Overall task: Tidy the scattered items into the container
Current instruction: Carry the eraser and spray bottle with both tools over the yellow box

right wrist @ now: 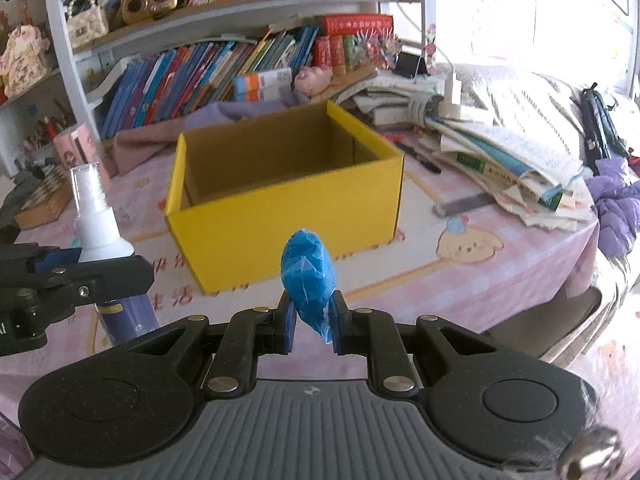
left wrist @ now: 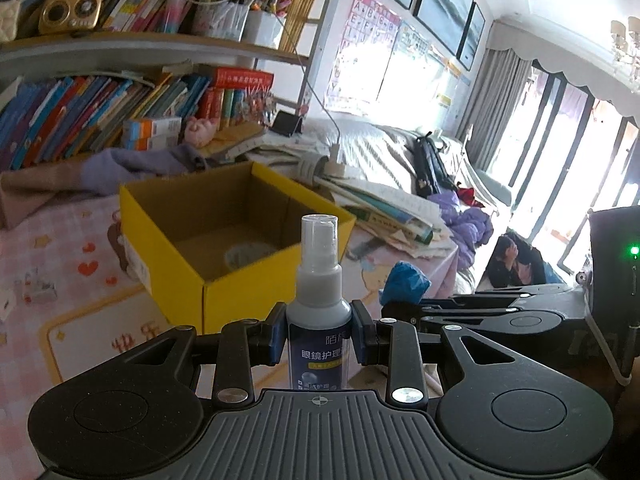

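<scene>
While the left gripper (left wrist: 319, 336) clamps a spray bottle (left wrist: 319, 300), the right gripper (right wrist: 312, 326) pinches a blue wad (right wrist: 308, 276).

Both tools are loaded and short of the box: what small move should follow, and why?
Probably carry the left tool forward over the open yellow cardboard box and let go there. It grips the upright clear-capped white spray bottle short of the box's near wall. The right tool, pinching the crumpled blue plastic bundle, could follow.
</scene>
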The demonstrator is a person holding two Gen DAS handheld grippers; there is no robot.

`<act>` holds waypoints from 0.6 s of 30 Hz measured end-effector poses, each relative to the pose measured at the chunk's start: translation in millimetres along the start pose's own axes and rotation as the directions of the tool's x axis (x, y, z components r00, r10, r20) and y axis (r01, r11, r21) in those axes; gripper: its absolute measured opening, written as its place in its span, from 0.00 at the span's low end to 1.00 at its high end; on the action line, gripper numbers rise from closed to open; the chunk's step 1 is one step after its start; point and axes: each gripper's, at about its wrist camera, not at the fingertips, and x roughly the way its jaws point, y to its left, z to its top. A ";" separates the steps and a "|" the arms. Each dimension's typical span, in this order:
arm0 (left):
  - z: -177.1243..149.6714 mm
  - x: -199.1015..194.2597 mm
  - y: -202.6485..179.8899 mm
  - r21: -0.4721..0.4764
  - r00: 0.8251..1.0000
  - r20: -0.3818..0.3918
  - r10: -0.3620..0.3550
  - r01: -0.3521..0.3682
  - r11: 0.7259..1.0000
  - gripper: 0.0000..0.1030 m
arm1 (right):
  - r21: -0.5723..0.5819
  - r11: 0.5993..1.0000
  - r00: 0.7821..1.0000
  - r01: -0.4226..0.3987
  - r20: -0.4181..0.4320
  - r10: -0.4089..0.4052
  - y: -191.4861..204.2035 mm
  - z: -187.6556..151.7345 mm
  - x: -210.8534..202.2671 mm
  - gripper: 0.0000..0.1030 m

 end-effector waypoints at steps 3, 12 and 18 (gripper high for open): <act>11.4 4.2 0.5 0.015 1.000 0.023 0.011 -0.012 1.000 0.30 | -0.009 1.000 1.000 0.000 0.030 0.000 -2.7 12.7 4.3 0.15; 45.2 27.1 12.2 0.010 0.994 0.082 0.072 -0.073 0.997 0.30 | -0.067 0.996 0.995 -0.052 0.076 0.057 -10.0 59.0 36.3 0.15; 61.1 53.2 19.4 -0.025 0.988 0.087 0.128 -0.127 0.992 0.30 | -0.118 0.987 0.990 -0.105 0.078 0.114 -18.5 94.5 66.9 0.15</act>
